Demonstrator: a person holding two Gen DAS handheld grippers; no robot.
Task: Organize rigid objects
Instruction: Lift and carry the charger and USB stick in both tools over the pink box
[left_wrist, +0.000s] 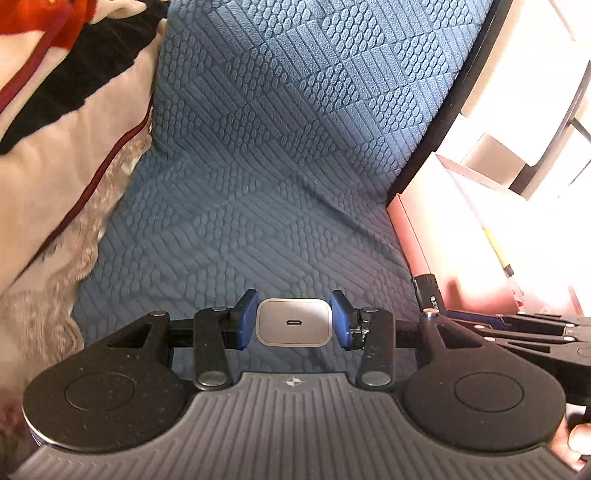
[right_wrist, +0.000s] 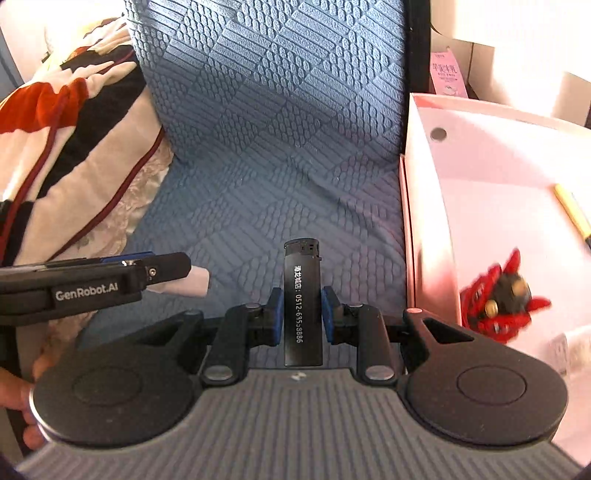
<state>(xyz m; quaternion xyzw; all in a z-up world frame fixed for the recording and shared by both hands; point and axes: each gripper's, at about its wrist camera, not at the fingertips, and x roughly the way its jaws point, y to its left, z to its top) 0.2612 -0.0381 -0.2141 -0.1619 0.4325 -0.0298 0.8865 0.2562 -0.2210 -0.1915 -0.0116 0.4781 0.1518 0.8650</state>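
My left gripper (left_wrist: 294, 320) is shut on a white USB-C charger block (left_wrist: 293, 322), held above the blue quilted sofa seat (left_wrist: 258, 229). My right gripper (right_wrist: 303, 314) is shut on a black lighter (right_wrist: 303, 302) with white print, upright between the blue pads, just left of the pink box (right_wrist: 424, 229). The lighter's tip (left_wrist: 428, 291) and the right gripper show at the right edge of the left wrist view. The left gripper (right_wrist: 162, 267) shows from the side in the right wrist view with the white charger (right_wrist: 195, 282) in it.
The pink open box (left_wrist: 410, 236) stands at the seat's right edge. It holds a red and black toy (right_wrist: 502, 299), a yellow pencil (right_wrist: 572, 214) and a white item at its near end. A patterned cushion (right_wrist: 74, 155) lies on the left of the seat.
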